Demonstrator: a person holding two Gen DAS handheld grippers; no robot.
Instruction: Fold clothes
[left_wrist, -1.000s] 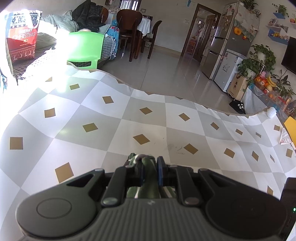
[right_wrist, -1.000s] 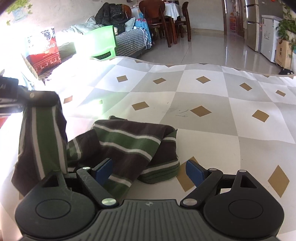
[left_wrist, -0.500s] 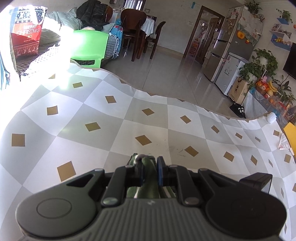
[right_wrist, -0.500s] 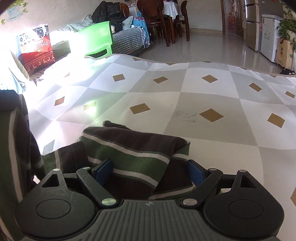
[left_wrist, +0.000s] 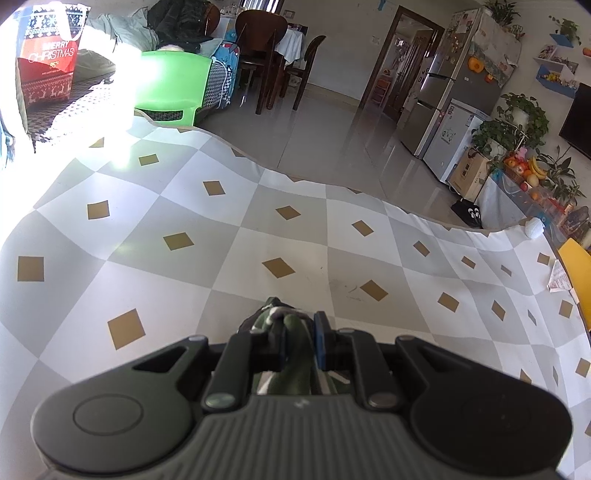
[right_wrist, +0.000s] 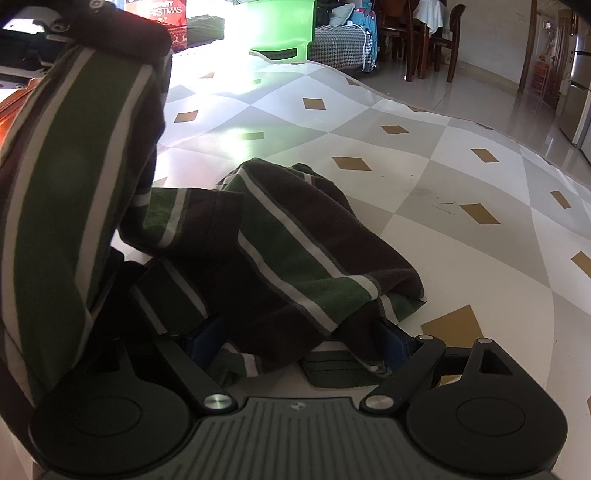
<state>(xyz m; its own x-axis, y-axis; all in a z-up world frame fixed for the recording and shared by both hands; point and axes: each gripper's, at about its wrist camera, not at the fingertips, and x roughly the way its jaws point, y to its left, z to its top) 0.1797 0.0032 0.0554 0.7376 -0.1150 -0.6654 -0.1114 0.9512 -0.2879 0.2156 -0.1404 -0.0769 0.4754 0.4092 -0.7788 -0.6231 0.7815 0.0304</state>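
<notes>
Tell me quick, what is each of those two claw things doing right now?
Left gripper: closed, pinching a bunch of the striped garment.
Right gripper: fingers open, either side of the garment's edge on the table, not yet gripping.

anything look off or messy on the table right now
The striped garment is the odd thing: it lies bunched and twisted on the checked tablecloth, one end lifted high by the left gripper. The open right gripper straddles its crumpled edge. Faint dark scuffs mark the cloth. Nothing looks spilled or broken.
</notes>
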